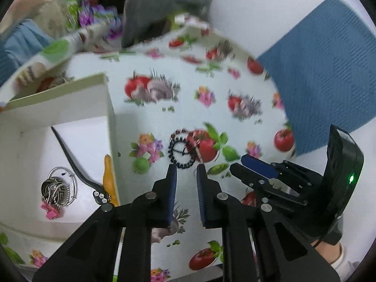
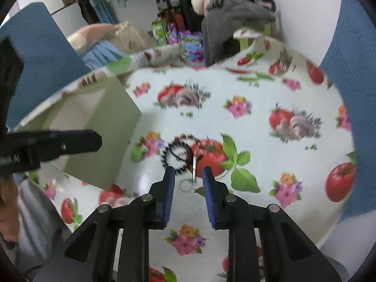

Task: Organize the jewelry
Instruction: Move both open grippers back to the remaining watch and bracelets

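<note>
A black beaded bracelet [image 1: 182, 149] lies on the fruit-print tablecloth, overlapped by a dark red beaded one [image 1: 188, 132]. My left gripper [image 1: 186, 168] is open and empty just short of them. My right gripper [image 2: 188, 170] is open and empty, its tips just short of the black bracelet [image 2: 175, 156] and a silver keyring chain [image 2: 194, 164]. A white box [image 1: 110, 117] at the left holds a round patterned pendant with rings [image 1: 57, 188], a pink charm [image 1: 50, 211], a black hair clip [image 1: 70, 157] and an orange piece [image 1: 108, 176].
The right gripper's body [image 1: 293, 183] shows at the lower right of the left wrist view. The left gripper [image 2: 47, 144] shows at the left of the right wrist view, over the box [image 2: 105, 122]. Blue chairs [image 1: 329, 65] stand beside the table. Clothes and bags lie beyond.
</note>
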`<state>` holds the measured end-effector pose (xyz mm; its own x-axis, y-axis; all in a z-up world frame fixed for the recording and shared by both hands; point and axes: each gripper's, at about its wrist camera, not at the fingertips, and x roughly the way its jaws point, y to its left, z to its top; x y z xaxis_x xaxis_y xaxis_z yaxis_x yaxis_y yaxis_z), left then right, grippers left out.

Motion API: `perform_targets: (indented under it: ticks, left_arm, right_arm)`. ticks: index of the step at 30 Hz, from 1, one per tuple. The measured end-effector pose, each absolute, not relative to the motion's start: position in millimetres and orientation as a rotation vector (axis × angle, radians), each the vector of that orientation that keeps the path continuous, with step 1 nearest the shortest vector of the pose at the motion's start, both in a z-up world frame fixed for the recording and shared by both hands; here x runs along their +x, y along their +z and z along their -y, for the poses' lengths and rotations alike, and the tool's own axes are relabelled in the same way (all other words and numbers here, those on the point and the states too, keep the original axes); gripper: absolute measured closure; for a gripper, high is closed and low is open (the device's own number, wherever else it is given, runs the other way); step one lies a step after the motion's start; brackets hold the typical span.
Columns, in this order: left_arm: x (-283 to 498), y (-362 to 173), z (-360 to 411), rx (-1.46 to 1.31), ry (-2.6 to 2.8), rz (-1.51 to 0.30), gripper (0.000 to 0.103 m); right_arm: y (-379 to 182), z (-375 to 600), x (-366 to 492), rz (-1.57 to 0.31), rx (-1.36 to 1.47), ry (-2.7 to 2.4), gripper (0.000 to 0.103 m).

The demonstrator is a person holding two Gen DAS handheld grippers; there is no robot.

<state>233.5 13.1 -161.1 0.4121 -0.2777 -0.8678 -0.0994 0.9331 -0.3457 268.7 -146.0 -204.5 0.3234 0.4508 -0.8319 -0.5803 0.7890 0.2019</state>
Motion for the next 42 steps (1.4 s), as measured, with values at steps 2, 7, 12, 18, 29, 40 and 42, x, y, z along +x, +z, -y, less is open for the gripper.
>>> perform_targets:
  ticks: [2,7,12,18,29,40,42]
  left_arm:
    - [247.6,-168.0,-10.5,-0.323,-0.108,-1.215,0.086]
    - [278.7,-188.1,-1.2,-0.205,-0.121,-1.388,0.086]
    - [298.3,-202.1,7.1,-0.044,-0.112,-1.484,0.085]
    - [310.8,-232.9,20.9,0.150,-0.077,-1.589,0.085]
    - [317.0,-261.5,29.5,0.362,0.001,-1.629,0.084]
    - [328.0,-272.5,26.4,0.345,-0.030,-1.614,0.085]
    - [325.2,-272.8,28.8,0.350,-0.048,-1.599,0.094]
  right_arm:
    - [-219.0,146.0,272.5,-1.060,-0.146,0.683,0.082]
    - [-239.4,146.7,282.4,-1.086,-0.121,0.709,0.082]
    - [-248.9,143.9,288.0,-1.098,-0.116,0.737,0.082]
    - [-255.6,144.4,290.7,-1.120,-0.095,0.750,0.082]
    - [-257.0,150.5,297.4,-1.128,-0.057,0.747,0.082]
    - [-258.0,152.5,297.6,-1.130,-0.049,0.747,0.082]
    - [-257.9,151.5,297.4,-1.128,-0.050,0.752,0.082]
